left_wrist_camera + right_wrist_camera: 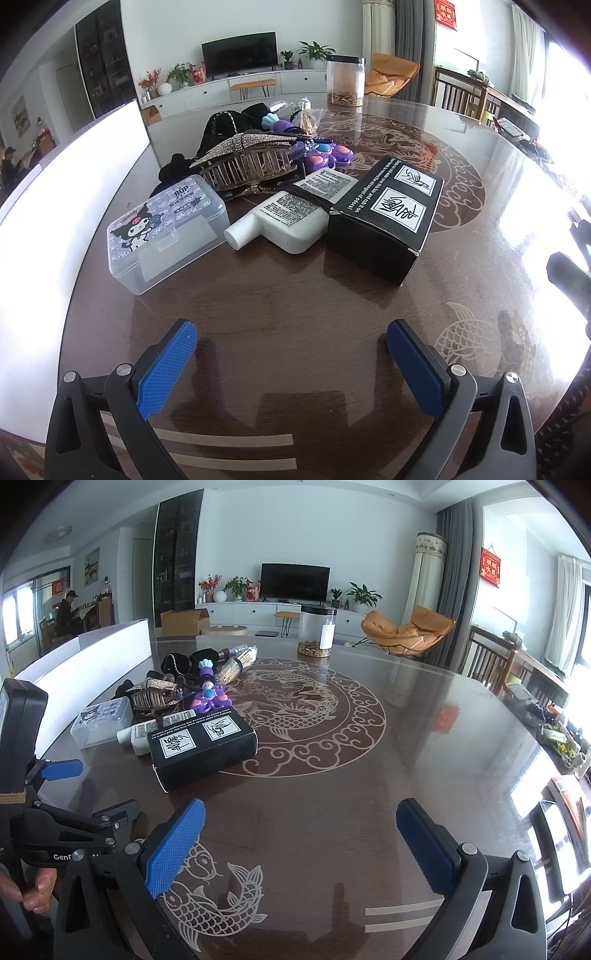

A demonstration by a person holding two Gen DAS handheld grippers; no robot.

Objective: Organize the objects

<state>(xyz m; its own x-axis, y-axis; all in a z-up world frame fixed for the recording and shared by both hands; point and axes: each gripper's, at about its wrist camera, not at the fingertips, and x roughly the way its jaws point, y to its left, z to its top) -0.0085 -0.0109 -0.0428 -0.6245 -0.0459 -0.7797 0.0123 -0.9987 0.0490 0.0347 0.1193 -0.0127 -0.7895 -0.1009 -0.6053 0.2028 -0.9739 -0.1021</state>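
A pile of objects lies on the round dark table (295,302): a clear plastic box with a cartoon lid (166,230), a white bottle (291,214), a black carton (388,218), a rhinestone hair claw (247,162), a purple toy (325,153) and black fabric items (221,127). My left gripper (291,365) is open and empty, low over the table in front of the pile. My right gripper (301,843) is open and empty, to the right of the left one (62,770), near the black carton (203,749).
A white open box (74,192) stands along the table's left edge. A clear jar with a black lid (317,631) stands at the far side. Chairs and a cluttered side table (546,716) are at the right.
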